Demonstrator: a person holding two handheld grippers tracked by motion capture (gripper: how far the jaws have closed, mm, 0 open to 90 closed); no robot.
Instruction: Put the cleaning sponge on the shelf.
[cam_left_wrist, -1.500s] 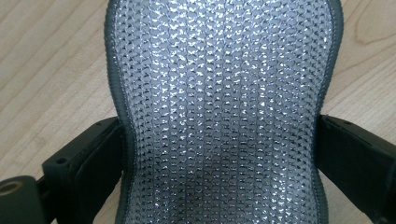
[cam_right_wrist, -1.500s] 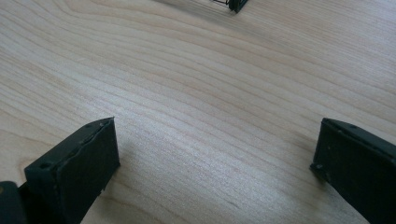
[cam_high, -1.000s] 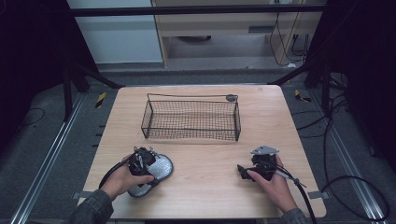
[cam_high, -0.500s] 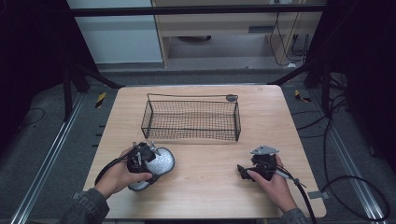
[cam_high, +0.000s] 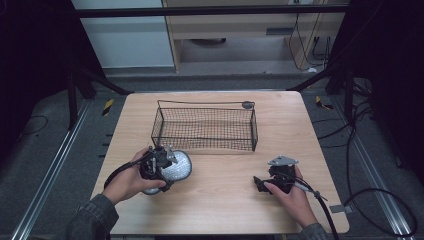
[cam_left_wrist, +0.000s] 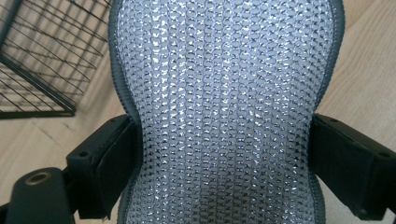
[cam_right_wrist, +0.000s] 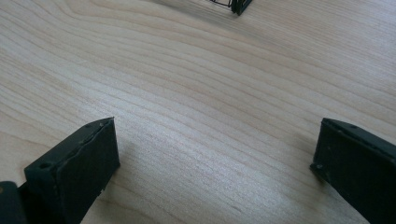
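Pale wood with a fine grain makes up the desk (cam_high: 220, 200), which the high view shows standing on a dark grey floor (cam_high: 50, 150) with metal rails at either side. Behind it sit a white panel and a light wooden cabinet, and black cables (cam_high: 380, 195) trail across the floor at the right. A black wire basket (cam_high: 205, 127) stands on the far half of the desk. Near the front left edge, the left hand-held gripper (cam_high: 159, 167) clamps a silvery mesh pad (cam_high: 177, 165), which lies just in front of the basket's left end. Near the front right, the right hand-held gripper (cam_high: 267, 182) rests in the person's hand, well apart from the basket.

From the left gripper view, the mesh pad (cam_left_wrist: 219, 107), shiny woven silver with a grey stitched border, is pinched at its waist between both black jaws; a corner of the wire basket (cam_left_wrist: 42, 60) shows at upper left over the wood.

From the right gripper view, the jaws stand wide apart with nothing between them, above bare desk (cam_right_wrist: 201, 93).
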